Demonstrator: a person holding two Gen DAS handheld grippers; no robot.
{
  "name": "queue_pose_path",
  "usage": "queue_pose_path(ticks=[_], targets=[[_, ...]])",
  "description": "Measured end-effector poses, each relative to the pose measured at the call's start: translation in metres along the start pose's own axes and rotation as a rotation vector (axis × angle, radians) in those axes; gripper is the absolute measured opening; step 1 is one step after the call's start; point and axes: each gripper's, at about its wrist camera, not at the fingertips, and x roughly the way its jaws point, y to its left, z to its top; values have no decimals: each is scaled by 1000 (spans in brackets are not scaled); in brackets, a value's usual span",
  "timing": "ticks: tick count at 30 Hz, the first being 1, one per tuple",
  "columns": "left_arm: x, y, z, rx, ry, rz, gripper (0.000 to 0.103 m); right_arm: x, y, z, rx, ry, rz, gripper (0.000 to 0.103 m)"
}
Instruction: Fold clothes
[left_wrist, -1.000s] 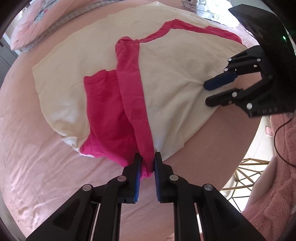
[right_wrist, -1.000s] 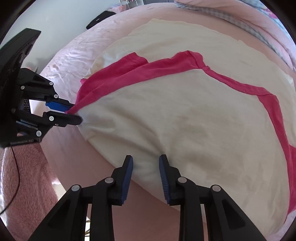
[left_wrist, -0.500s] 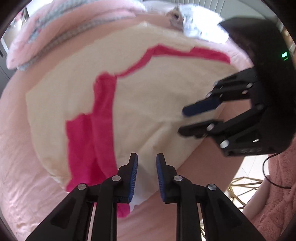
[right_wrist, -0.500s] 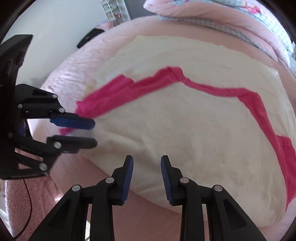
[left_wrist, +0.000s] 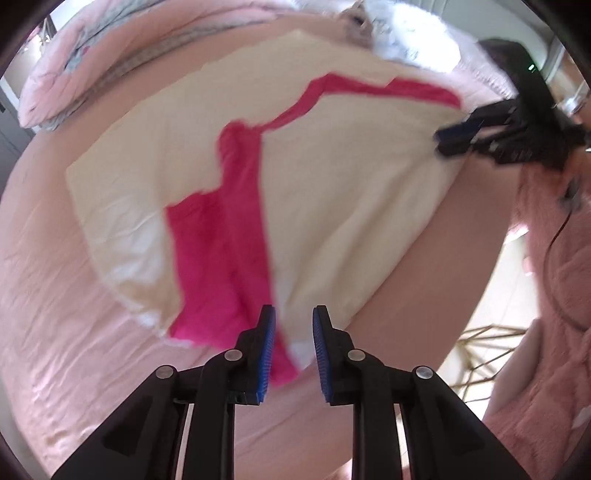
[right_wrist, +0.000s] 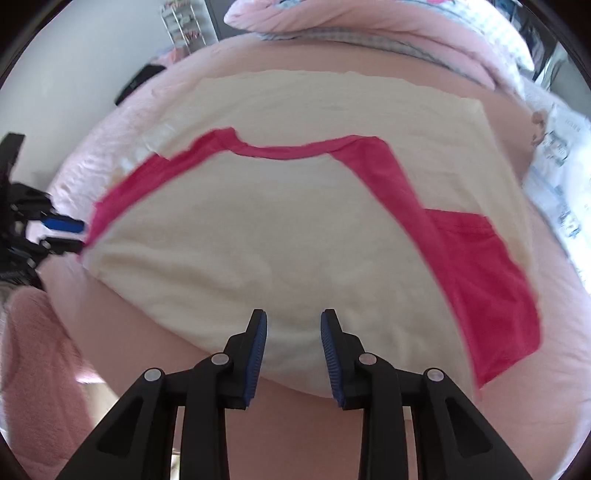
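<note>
The left gripper (left_wrist: 293, 325) hovers over the near hem of the cream and pink garment (left_wrist: 332, 206), its jaws having just been opening to a narrow gap with nothing pinched between the pads. The right gripper (right_wrist: 293, 328) hangs above the cream edge, jaws likewise just opened, parted and empty. The garment lies spread flat on the pink bed (left_wrist: 74, 332), with rumpled bedding (right_wrist: 369, 22) beyond it.
</note>
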Motion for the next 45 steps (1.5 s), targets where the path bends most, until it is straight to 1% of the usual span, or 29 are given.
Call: queue_pose_path(ticks=[1, 3, 5, 6, 8, 9, 12, 15, 17, 18, 20, 21, 23, 24, 26, 27, 28, 29, 30, 31, 33, 34, 36, 37, 39, 41, 42, 44, 45], targets=[[7, -6, 3, 13, 4, -2, 19, 5, 11, 2, -18, 3, 13, 30], [31, -13, 1, 65, 64, 34, 20, 15, 34, 7, -59, 8, 35, 30], [30, -8, -6, 58, 40, 19, 21, 31, 64, 13, -142, 4, -5, 30], [26, -5, -11, 68, 56, 31, 21, 38, 71, 14, -164, 14, -36, 30], [19, -4, -21, 120, 87, 69, 20, 38, 64, 8, -153, 27, -55, 30], [16, -6, -27, 162, 100, 92, 20, 32, 54, 8, -128, 22, -34, 30], [3, -1, -33, 158, 143, 92, 20, 16, 20, 4, -47, 10, 5, 30], [-3, 0, -27, 119, 96, 60, 20, 7, -24, 2, 63, 4, -34, 30], [-4, 0, -22, 84, 58, 29, 20, 6, -43, 0, 102, 10, -59, 30], [-4, 0, -19, 67, 39, 14, 20, 7, -47, -1, 112, 11, -43, 30], [8, -11, -23, 118, 67, 48, 20, 8, -43, 0, 88, 10, -59, 30], [8, -13, -26, 144, 59, 59, 20, 9, -40, 1, 64, 13, -81, 29], [3, -7, -35, 163, 88, 65, 21, 11, -37, -2, -5, 12, -173, 28], [0, -4, -39, 171, 104, 67, 21, 9, -43, -4, -5, 11, -174, 25], [-9, 5, -46, 158, 150, 66, 21, 5, -55, -7, -4, 8, -175, 24], [-14, 9, -50, 150, 174, 66, 23, 2, -62, -8, 11, 9, -172, 16], [-22, 17, -51, 102, 170, 48, 24, -1, -69, -8, 30, 12, -169, 6], [-31, 20, -50, 73, 134, 37, 24, -4, -75, -8, 50, 13, -162, 4], [-40, 23, -48, 47, 93, 27, 24, -9, -80, -8, 81, 9, -136, 4], [-48, 21, -43, 41, 45, 26, 24, -13, -85, -7, 106, 2, -115, 8], [-54, 16, -29, 27, -26, 19, 25, -19, -80, 0, 102, -32, -117, 14], [-52, 13, -18, 15, -48, 18, 25, -21, -77, 5, 98, -49, -117, 23], [-42, 1, 6, -15, -67, 14, 25, -16, -68, 16, 73, -57, -120, 32], [-38, -8, 7, -39, -81, -3, 25, -12, -65, 20, 65, -55, -122, 32], [-9, -4, 22, -57, -36, 16, 25, -2, -61, 24, 55, -24, -107, 32], [1, 0, 14, -33, 1, 73, 28, 5, -66, 20, 39, 6, -120, 32], [-4, 10, 5, -66, 0, 63, 28, 7, -70, 17, 32, 18, -124, 28], [-16, 30, -14, -142, -7, 33, 24, -6, -87, 6, 39, 5, -99, 27], [-22, 41, -24, -180, -10, 18, 24, -12, -96, 0, 43, -1, -86, 22]])
